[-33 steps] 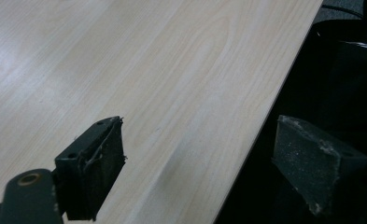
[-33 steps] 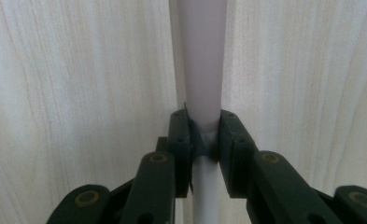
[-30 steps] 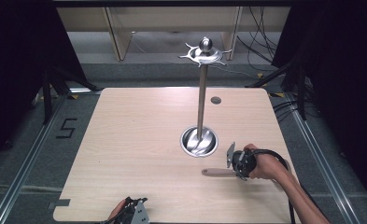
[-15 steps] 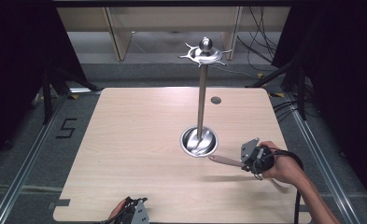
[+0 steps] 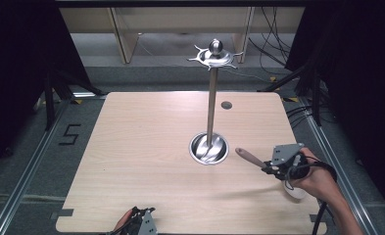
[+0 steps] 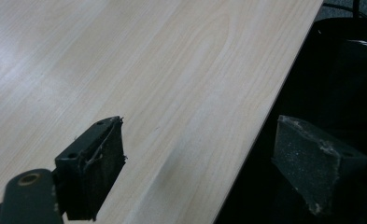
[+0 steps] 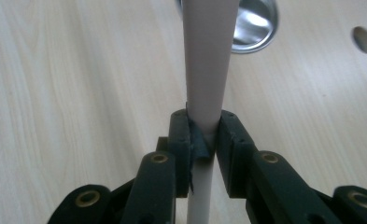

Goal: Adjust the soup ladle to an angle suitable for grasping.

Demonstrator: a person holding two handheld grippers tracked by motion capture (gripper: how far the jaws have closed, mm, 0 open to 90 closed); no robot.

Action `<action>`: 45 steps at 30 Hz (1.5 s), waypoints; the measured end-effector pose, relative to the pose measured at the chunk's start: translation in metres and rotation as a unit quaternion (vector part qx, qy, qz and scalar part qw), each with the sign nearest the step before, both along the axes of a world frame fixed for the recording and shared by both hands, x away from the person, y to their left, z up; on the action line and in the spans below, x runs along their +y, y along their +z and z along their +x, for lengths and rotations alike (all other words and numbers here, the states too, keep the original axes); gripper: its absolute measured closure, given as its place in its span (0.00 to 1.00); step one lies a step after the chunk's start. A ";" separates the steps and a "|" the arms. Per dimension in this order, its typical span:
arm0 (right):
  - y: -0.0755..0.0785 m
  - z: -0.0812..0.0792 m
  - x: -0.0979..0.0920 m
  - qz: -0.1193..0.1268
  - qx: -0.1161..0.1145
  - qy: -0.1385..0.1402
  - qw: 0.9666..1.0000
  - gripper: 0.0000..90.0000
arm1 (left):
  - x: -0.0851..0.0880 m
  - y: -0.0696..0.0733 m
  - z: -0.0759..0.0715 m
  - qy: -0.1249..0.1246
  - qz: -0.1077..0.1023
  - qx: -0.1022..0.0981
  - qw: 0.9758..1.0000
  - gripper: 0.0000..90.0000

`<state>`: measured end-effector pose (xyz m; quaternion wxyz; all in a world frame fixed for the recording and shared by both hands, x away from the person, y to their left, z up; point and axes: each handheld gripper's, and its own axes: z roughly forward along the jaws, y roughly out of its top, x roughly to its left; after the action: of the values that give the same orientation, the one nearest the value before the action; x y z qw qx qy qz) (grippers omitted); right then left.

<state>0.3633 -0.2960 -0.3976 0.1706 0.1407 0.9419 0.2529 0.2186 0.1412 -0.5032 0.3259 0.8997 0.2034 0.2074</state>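
Observation:
A tall metal stand [image 5: 211,107] rises from a round shiny base [image 5: 208,148] at mid-table, with a ring of hooks [image 5: 215,55] at its top. My right gripper [image 5: 278,166] is to the right of the base, shut on a utensil with a pale pinkish handle [image 5: 251,158] that points toward the base. The utensil's white end [image 5: 295,193] shows under the hand. In the right gripper view the handle [image 7: 209,60] runs up between the closed jaws of the right gripper [image 7: 204,135] toward the base [image 7: 256,28]. My left gripper [image 5: 141,223] rests at the table's near edge, open and holding nothing [image 6: 204,154].
The wooden table [image 5: 146,137] has a small round hole [image 5: 226,105] near its far right. Black curtains hang on both sides, a shelf unit [image 5: 126,34] stands behind, and cables [image 5: 278,34] lie on the floor at the far right.
My right gripper has moved to the right with the utensil in it, away from the stand's base. The left gripper has stayed put.

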 end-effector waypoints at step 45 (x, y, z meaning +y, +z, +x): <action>0.072 0.035 0.024 0.248 -0.060 -0.060 0.965 0.86 | 0.000 0.000 0.000 -0.004 -0.005 0.005 1.000 0.18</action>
<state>0.3987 -0.2717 -0.3254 0.2018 0.2197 0.8276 0.4756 0.2187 0.1415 -0.5031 0.3302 0.8999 0.2024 0.2004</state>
